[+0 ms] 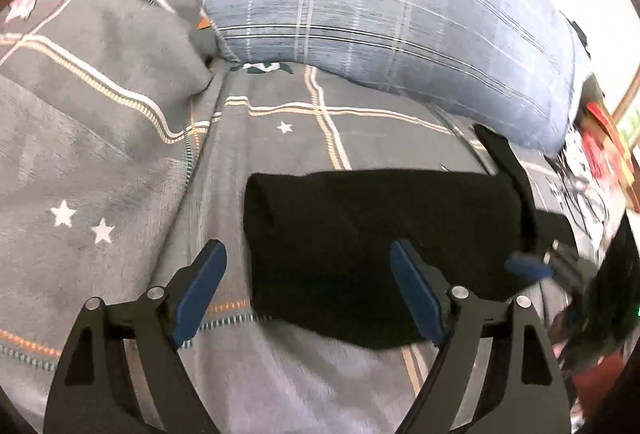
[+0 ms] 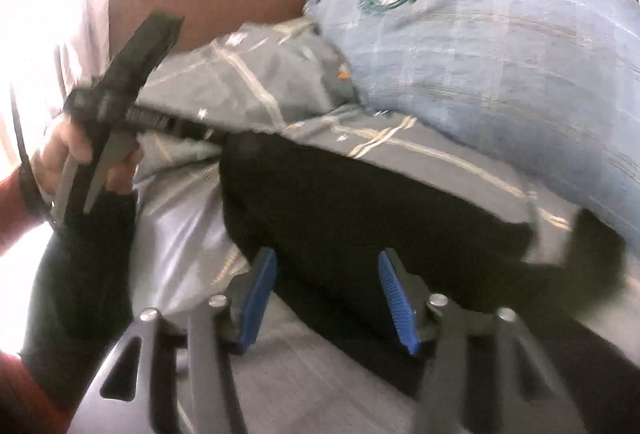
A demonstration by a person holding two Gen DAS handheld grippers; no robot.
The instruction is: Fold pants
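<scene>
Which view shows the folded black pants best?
The left wrist view: the folded pants lie whole and sharp on the grey bedspread. The right wrist view shows them closer, blurred, partly cut off by the claw.
</scene>
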